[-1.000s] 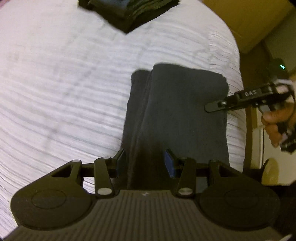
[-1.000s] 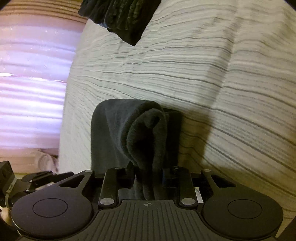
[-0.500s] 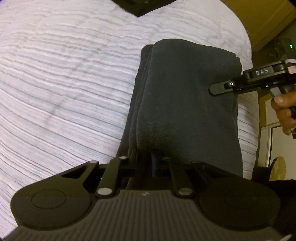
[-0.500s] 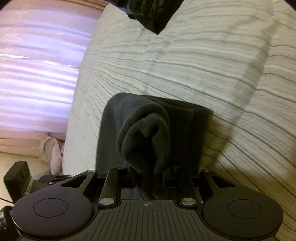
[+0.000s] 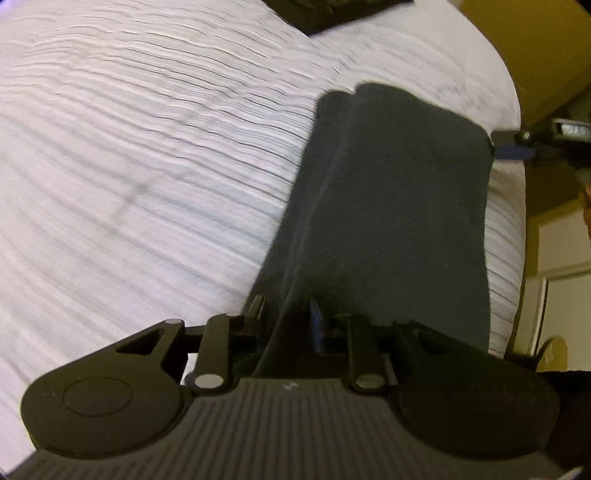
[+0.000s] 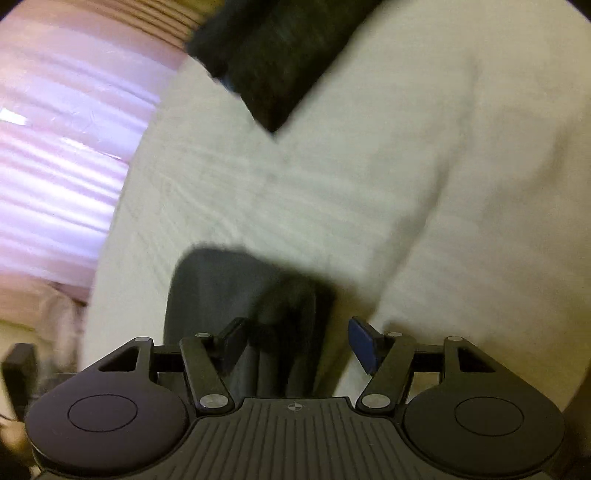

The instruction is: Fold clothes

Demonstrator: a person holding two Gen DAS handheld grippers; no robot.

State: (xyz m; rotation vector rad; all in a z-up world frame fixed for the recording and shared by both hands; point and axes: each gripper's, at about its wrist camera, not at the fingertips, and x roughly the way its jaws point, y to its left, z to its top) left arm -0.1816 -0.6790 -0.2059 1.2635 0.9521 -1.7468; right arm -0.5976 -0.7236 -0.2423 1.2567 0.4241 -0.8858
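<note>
A dark grey garment [image 5: 388, 206], folded into a long strip, lies on the striped white bed cover [image 5: 147, 147]. My left gripper [image 5: 286, 314] straddles a raised fold at the garment's near end. Its jaws are opening, and the blue pad's face shows beside the cloth. In the left wrist view my right gripper [image 5: 513, 147] hangs just off the garment's far right corner. In the blurred right wrist view my right gripper [image 6: 299, 339] is opening wide above the garment [image 6: 214, 288], which sits low between the fingers, untouched by the pads.
A stack of dark folded clothes [image 5: 332, 11] sits at the far end of the bed [image 6: 406, 184], also as the dark stack [image 6: 280, 55]. Pink curtains [image 6: 55, 166] hang past the bed's edge. A person's hand [image 5: 585, 206] shows at the right.
My right gripper let go of the bunched cloth, spread its jaws and drew back off the garment's edge. My left gripper closed on the near fold, then began to part. The garment now lies flatter.
</note>
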